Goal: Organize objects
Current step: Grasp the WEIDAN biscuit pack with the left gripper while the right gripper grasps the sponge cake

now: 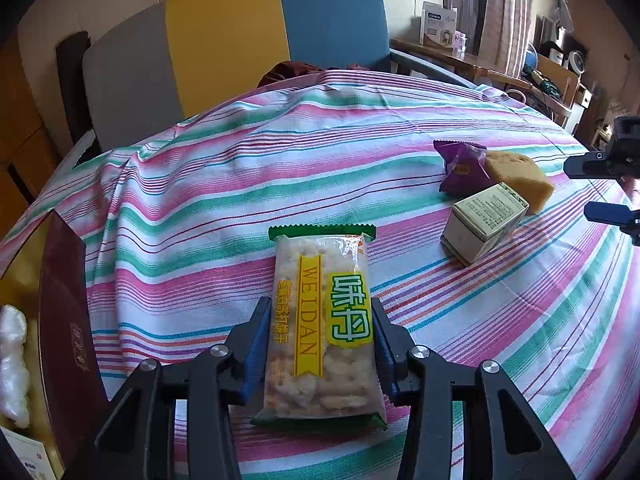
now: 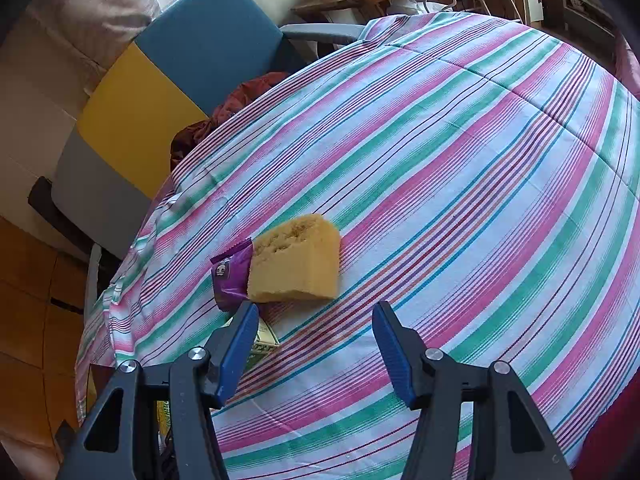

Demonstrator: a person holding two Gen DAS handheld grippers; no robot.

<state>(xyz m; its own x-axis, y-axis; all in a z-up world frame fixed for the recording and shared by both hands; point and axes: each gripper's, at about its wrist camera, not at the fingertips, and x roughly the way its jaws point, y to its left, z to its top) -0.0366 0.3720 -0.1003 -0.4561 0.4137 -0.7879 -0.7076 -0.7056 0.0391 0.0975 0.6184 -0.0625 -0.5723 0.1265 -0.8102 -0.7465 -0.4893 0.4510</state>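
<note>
My left gripper is shut on a clear cracker packet with green ends and a yellow label, its blue pads pressing both long sides above the striped tablecloth. To the right lie a purple snack pouch, a yellow sponge and a small pale box, close together. My right gripper hangs open over the cloth with nothing between its fingers, just short of the sponge and purple pouch. The box is partly hidden behind its left finger. The right gripper's black fingers show at the left wrist view's right edge.
A dark red open box stands at the left edge of the table, with a white wrapped item inside. A chair with grey, yellow and blue panels stands behind the table. Cluttered desks fill the far right.
</note>
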